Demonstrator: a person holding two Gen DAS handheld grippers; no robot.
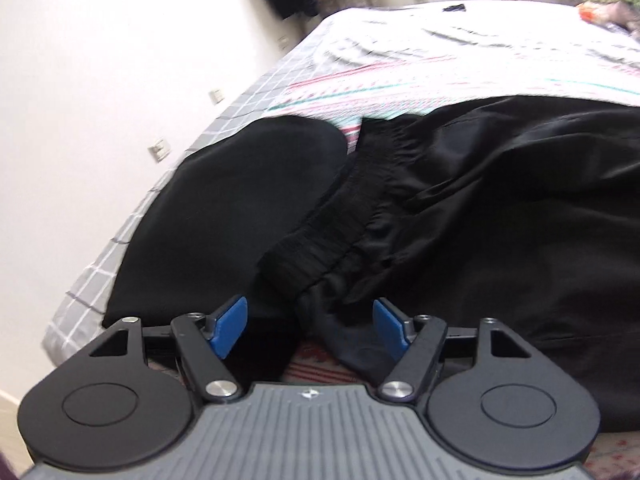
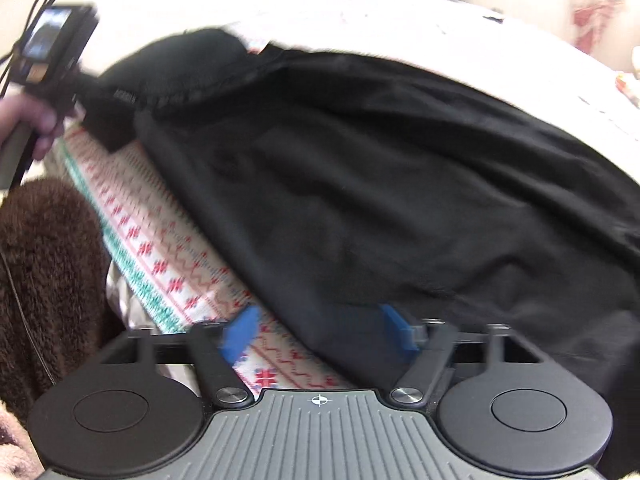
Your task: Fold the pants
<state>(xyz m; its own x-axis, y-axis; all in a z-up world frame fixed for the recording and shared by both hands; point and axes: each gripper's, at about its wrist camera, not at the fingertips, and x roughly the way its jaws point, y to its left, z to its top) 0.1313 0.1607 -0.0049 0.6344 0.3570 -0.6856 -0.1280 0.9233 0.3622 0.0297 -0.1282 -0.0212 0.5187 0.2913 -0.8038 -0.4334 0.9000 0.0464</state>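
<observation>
Nearest in the left wrist view, the left tool (image 1: 310,326) stands released, its blue pads (image 1: 230,326) spread wide with nothing pressed between them. The gathered waistband (image 1: 340,216) of the black pants (image 1: 500,208) lies just beyond the pads, and a fold of the dark cloth droops into the gap without being pinched. Left of the waistband a smooth black flap (image 1: 224,220) of the pants lies flat on the bed (image 1: 400,76). Beyond the waistband the patterned bedcover runs off toward the white wall (image 1: 100,80).

In the right wrist view, the right tool (image 2: 318,334) is also released, pads apart. The edge of the pants (image 2: 400,184) crosses the gap by the right-hand pad, though blur hides whether it touches. The pants spread away from this tool over the bed (image 2: 160,252). Far left of the waistband, a hand (image 2: 28,124) holds the handle of the left tool (image 2: 108,124), which sits at the pants' far corner.
</observation>
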